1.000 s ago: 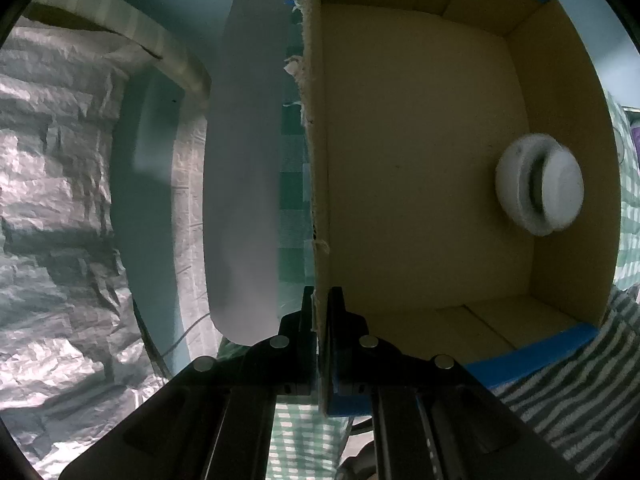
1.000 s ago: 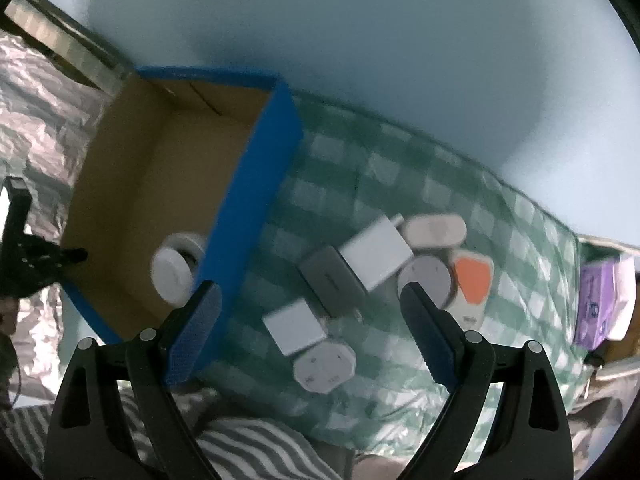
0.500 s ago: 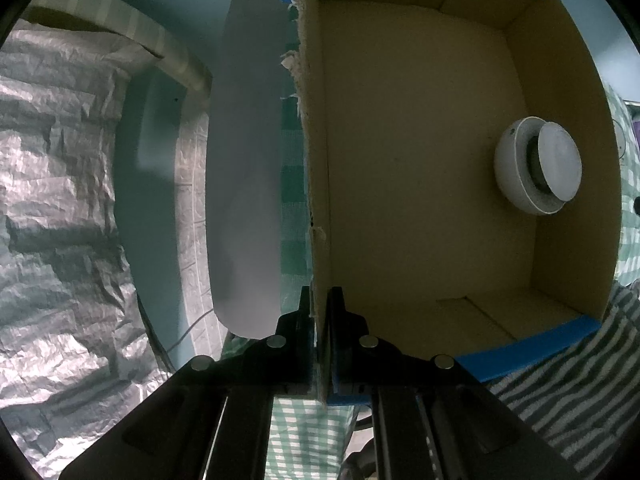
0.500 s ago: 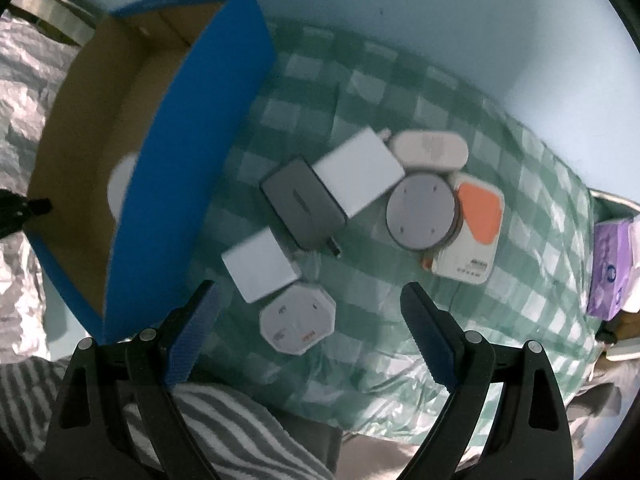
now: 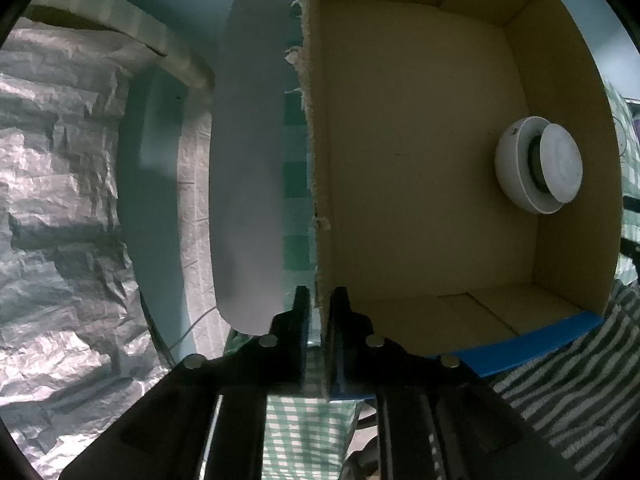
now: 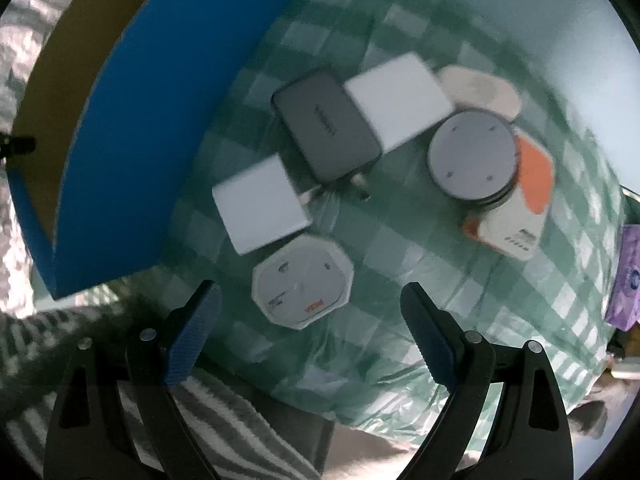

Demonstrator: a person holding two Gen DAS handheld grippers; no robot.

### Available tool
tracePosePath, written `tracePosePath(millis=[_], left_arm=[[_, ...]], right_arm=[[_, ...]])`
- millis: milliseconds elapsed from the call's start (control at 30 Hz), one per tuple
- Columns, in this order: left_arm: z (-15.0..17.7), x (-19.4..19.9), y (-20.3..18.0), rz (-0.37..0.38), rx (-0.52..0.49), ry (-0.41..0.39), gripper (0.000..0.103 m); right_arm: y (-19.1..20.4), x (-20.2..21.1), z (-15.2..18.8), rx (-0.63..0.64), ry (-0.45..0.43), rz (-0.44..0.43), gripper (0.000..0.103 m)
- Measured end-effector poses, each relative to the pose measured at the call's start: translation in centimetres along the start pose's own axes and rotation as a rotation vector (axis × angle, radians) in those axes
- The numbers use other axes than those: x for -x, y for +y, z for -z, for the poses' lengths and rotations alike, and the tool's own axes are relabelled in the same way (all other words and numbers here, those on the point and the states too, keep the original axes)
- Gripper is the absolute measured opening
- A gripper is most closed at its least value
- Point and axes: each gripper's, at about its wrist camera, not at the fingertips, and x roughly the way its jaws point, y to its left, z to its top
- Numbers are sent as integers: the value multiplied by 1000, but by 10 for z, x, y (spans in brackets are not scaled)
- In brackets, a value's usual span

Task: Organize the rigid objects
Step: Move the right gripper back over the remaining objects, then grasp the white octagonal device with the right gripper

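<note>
A cardboard box with blue outer walls (image 5: 420,160) holds a white round puck-like object (image 5: 536,164) by its right wall. My left gripper (image 5: 322,300) points down astride the box's torn left wall (image 5: 316,160); its jaws are opening and a thin gap shows beside the wall. My right gripper (image 6: 310,294) hangs open above a white octagonal device (image 6: 302,282). Around it on the green checked cloth lie a white square block (image 6: 260,204), a dark grey device (image 6: 326,124), a white rectangular block (image 6: 400,100), a grey disc (image 6: 472,158), an orange-and-white device (image 6: 520,208) and a beige oval (image 6: 480,90).
The box's blue side (image 6: 160,140) stands just left of the loose objects. A purple packet (image 6: 626,276) lies at the cloth's right edge. Striped fabric (image 6: 240,420) lies below the gripper. Crinkled silver foil (image 5: 60,200) covers the area left of the box.
My right gripper came down and over from the box to the loose devices, which look larger now. The left jaws parted slightly off the box wall. The round object in the box stopped moving.
</note>
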Motion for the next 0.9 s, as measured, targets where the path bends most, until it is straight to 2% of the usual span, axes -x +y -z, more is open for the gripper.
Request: tracePosePath(millis=[100,367,600,667,767,833,900], left_arm=[[0,0,1,0,3,2,17],[-1,-1,0,-2,-2,6,17],[-2,0,-1,-6,-4,8,19],[-2,0,0,-8,-7,7,28],[-2,1,-2,-12,-15,2,29],[-2,2,-2,-12,-17,-2,29],[-2,0,-2,-12,-15,2,29]], right_arm=[[4,-11,2,27,22,2,91],[19,-36,1,114,49,77,91],[31,-46,4,148,62,78,91],[35,-50,6,153,67,78,91],[39,-56,6,161,68,85,91],[44,-61,7,158,60,100,86],[42,-66,7,127,76,69,81]])
